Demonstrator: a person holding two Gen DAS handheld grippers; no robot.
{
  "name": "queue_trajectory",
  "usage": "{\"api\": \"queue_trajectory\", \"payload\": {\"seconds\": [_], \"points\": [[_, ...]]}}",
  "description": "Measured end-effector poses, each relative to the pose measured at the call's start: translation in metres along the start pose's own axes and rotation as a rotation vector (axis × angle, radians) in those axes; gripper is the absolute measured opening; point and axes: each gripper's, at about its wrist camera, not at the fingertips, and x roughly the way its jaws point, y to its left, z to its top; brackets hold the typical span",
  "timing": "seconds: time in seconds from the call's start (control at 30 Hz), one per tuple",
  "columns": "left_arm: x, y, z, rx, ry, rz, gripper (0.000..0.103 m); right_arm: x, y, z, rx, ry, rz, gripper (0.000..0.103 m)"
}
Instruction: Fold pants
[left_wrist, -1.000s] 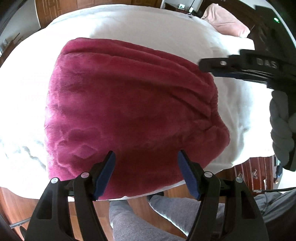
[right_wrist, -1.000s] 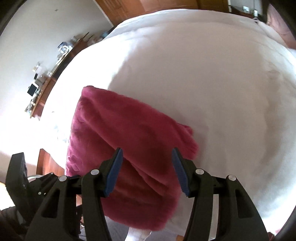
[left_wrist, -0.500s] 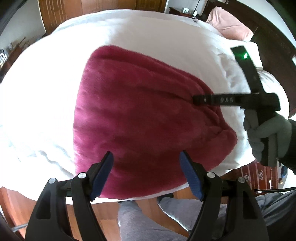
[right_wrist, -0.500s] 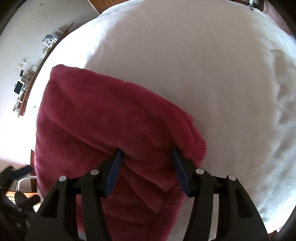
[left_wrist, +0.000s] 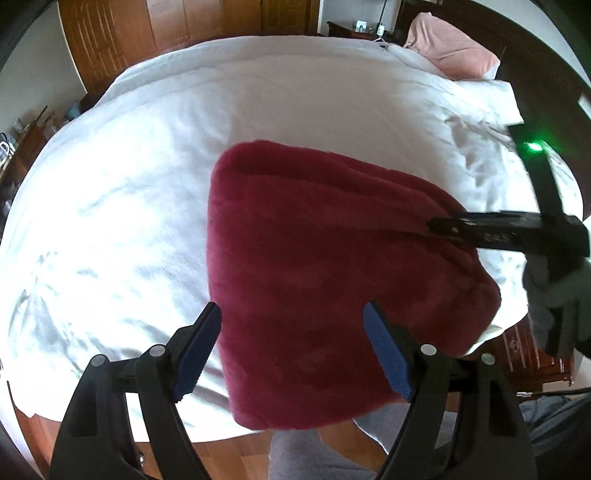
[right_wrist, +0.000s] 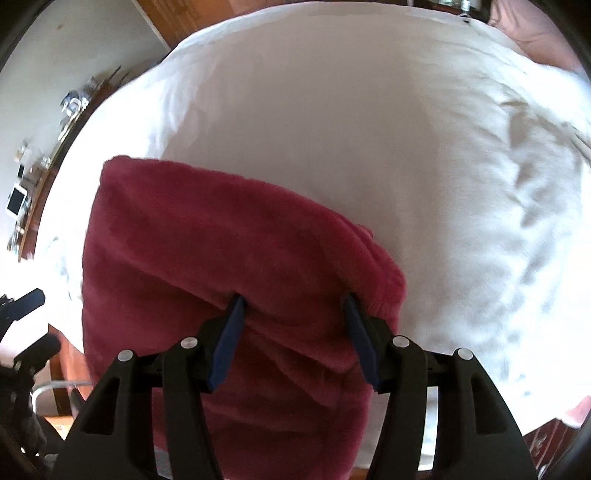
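Pants, plush crimson, lie folded on the white bed. Left tool hovers spread apart. Only the right view shows the right tool spread, tips pressed into the fabric.

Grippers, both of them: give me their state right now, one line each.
Left gripper: open, holding nothing, above the red pants.
Right gripper: open, fingers pushed into the pants' fabric, not clamped.

Strong daylight blows out the white bed left of the left gripper. Both views bow at the edges and blur softly; the red pants stay dim.
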Motion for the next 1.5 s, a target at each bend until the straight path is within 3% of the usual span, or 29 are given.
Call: {"api": "queue_trajectory", "payload": {"seconds": [0.07,0.17,0.33,0.53,0.87,1.0,1.23,1.5], "points": [[0.002,0.006,0.006,0.011,-0.003,0.000,0.080,-0.009,0.002,-0.004,0.038,-0.013,0.001,0.059],[0.006,0.011,0.015,0.026,-0.006,0.003,0.084,-0.021,-0.004,-0.013,0.095,-0.026,-0.013,0.070],[0.013,0.025,0.026,0.045,-0.008,-0.002,0.084,-0.022,-0.021,-0.035,0.188,0.002,-0.031,0.071],[0.021,0.044,0.029,0.042,0.002,-0.022,0.087,-0.007,-0.045,-0.056,0.341,0.038,0.010,0.072],[0.026,0.064,0.024,0.068,0.014,-0.012,0.087,0.021,-0.045,-0.063,0.378,0.072,-0.074,0.072],[0.026,0.067,0.023,0.090,0.016,-0.006,0.087,0.033,-0.045,-0.065,0.380,0.071,-0.097,0.081],[0.024,0.068,0.020,0.135,0.004,0.011,0.087,0.040,-0.040,-0.073,0.393,0.064,-0.115,0.082],[0.031,0.072,0.014,0.150,0.017,-0.022,0.088,0.036,-0.048,-0.071,0.411,0.074,-0.056,0.082]]}}
